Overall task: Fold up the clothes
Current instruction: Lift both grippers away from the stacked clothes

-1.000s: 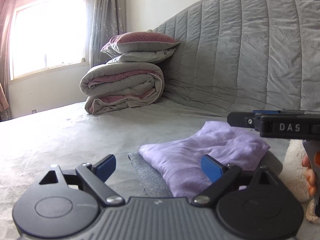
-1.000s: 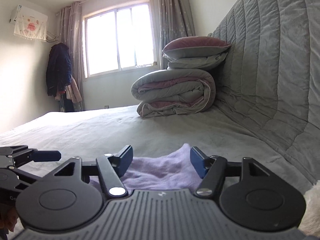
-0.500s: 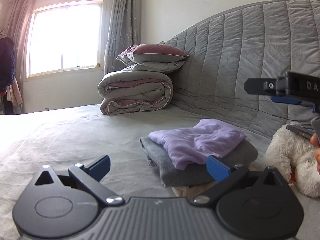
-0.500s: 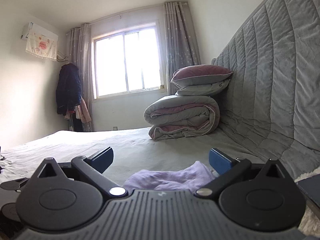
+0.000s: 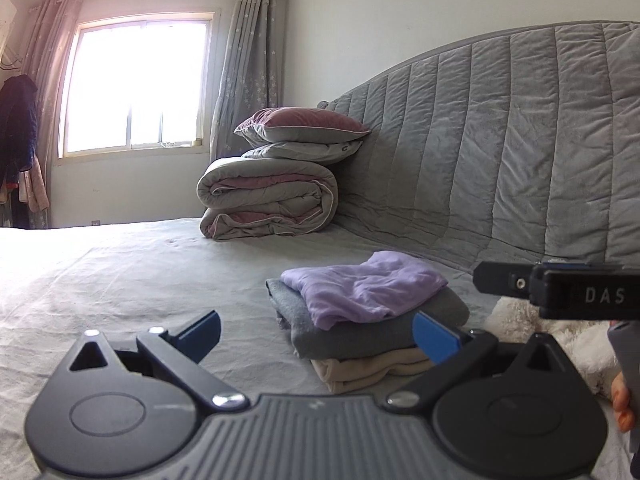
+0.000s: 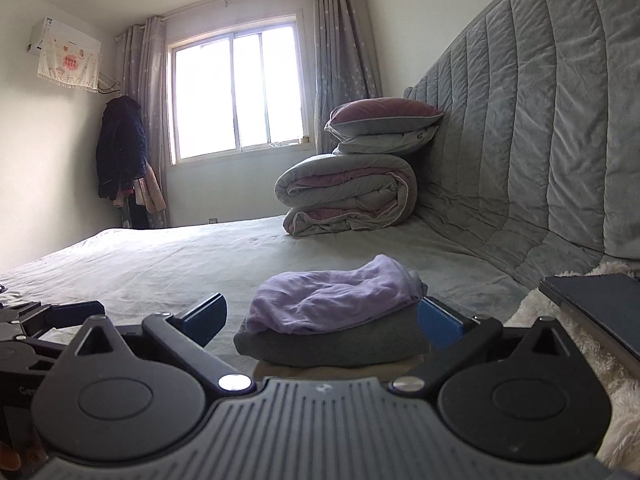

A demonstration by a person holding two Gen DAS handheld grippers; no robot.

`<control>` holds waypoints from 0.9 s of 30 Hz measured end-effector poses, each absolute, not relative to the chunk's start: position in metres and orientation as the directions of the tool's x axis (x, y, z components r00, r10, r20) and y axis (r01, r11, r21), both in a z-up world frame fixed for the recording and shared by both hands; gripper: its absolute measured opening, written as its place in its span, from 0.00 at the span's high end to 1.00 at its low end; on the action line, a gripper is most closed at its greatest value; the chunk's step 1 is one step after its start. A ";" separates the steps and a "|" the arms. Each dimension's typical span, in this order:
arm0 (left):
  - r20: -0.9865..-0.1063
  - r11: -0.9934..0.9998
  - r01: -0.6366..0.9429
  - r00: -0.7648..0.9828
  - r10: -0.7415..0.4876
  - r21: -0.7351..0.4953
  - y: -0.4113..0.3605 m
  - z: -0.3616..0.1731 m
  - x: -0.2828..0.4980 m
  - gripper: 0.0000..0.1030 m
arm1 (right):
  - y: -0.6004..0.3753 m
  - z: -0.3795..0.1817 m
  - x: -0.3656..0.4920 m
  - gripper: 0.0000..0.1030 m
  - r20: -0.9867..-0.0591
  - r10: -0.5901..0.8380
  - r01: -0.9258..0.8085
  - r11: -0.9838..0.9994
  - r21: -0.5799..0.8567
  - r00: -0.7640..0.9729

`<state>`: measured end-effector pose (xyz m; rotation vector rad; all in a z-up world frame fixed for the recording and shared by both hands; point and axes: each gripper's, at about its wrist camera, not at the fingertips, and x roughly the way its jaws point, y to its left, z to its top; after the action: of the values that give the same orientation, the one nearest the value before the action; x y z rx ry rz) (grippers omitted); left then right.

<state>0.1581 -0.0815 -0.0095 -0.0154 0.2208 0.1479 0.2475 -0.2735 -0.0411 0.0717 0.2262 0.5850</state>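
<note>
**Backing off the finished stack**

Both tongs have pulled back from the lilac garment (image 5: 366, 286) since a second ago, jaws now spread wide and empty: left tongs (image 5: 316, 330), right tongs (image 6: 322, 318). I'd keep withdrawing level so no pad snags the top layer. Lilac piece lies folded, softly rumpled, atop a grey garment (image 5: 360, 332) and a beige one (image 5: 372, 370), stacked on the bed (image 5: 132, 280) near the quilted headboard (image 5: 520, 152).

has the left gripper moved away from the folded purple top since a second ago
Yes. The left gripper has backed away from the purple top: earlier its fingers reached alongside the cloth, now the whole stack lies beyond them on the bed.
</note>
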 end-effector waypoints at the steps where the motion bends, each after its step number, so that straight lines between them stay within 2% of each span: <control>1: -0.220 0.989 -0.148 0.965 0.145 0.001 -0.083 -0.009 0.159 0.01 | -0.274 -0.044 0.249 0.00 -0.199 0.552 -0.534 0.834 0.139 0.810; 4: -0.223 0.985 -0.170 0.960 0.168 0.013 -0.086 -0.010 0.164 0.01 | -0.275 -0.049 0.255 0.00 -0.217 0.529 -0.510 0.849 0.140 0.821; 16: -0.233 0.979 -0.183 0.960 0.157 -0.092 -0.072 -0.025 0.173 0.01 | -0.271 -0.057 0.256 0.00 -0.247 0.527 -0.510 0.850 0.131 0.813; 22: -0.279 0.977 -0.198 0.945 0.171 -0.073 -0.072 -0.026 0.188 0.01 | -0.271 -0.060 0.259 0.00 -0.266 0.510 -0.499 0.859 0.114 0.818; 27: -0.284 0.981 -0.192 0.942 0.177 -0.028 -0.086 -0.024 0.200 0.01 | -0.278 -0.059 0.261 0.00 -0.266 0.494 -0.479 0.869 0.122 0.828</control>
<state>0.1998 -0.0858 -0.0241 -0.0552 0.2849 0.1880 0.2607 -0.2775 -0.0594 0.0504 0.2955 0.5168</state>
